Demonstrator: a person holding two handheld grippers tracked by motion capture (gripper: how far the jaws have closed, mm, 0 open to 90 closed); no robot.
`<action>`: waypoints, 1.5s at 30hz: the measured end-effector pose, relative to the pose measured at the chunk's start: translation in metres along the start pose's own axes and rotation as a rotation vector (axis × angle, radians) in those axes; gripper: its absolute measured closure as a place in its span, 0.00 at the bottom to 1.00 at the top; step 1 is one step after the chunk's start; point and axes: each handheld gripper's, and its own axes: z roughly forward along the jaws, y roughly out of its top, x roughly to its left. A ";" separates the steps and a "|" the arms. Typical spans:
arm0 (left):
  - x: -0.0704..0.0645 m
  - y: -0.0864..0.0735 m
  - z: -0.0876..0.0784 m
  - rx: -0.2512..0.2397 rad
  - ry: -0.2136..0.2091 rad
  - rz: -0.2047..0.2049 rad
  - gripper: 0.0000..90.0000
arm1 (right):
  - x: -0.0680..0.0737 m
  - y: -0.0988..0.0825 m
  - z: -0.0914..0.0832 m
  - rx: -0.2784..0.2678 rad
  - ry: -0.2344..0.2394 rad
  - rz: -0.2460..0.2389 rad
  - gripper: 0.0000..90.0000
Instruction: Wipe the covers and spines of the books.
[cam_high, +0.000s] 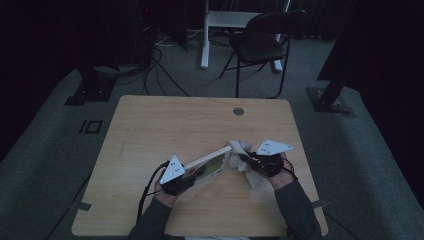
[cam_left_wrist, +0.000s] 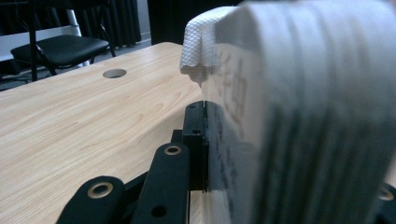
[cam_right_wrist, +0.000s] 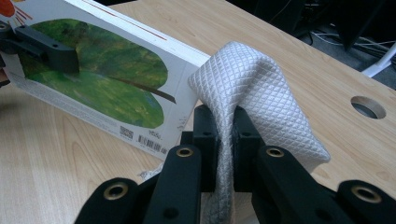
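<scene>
A thick board book (cam_high: 210, 164) with a white cover and a large green leaf picture (cam_right_wrist: 100, 79) is held above the table. My left gripper (cam_high: 186, 176) is shut on its near end; in the left gripper view the book's page edges (cam_left_wrist: 299, 116) loom right beside one black jaw. My right gripper (cam_high: 250, 161) is shut on a white quilted paper towel (cam_right_wrist: 254, 88), pinched between both jaws. The towel (cam_high: 243, 150) bulges against the book's far corner, and it drapes over that corner as a white fold (cam_left_wrist: 201, 42).
The wooden table (cam_high: 165, 120) has a round cable hole (cam_high: 238, 111) near its far edge. Behind it stand a black folding chair (cam_high: 260, 42), a white desk leg (cam_high: 204, 35) and floor cables (cam_high: 160, 60). The room is dark.
</scene>
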 end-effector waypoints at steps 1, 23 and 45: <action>0.000 0.000 0.000 -0.001 0.000 0.001 0.87 | 0.000 0.000 0.000 -0.001 0.001 0.002 0.93; -0.003 0.006 -0.004 -0.026 -0.007 0.004 0.87 | 0.005 0.000 0.010 0.019 0.028 -0.001 0.93; -0.003 0.008 -0.006 -0.044 -0.010 -0.003 0.87 | 0.008 -0.001 0.016 0.025 0.067 0.001 0.93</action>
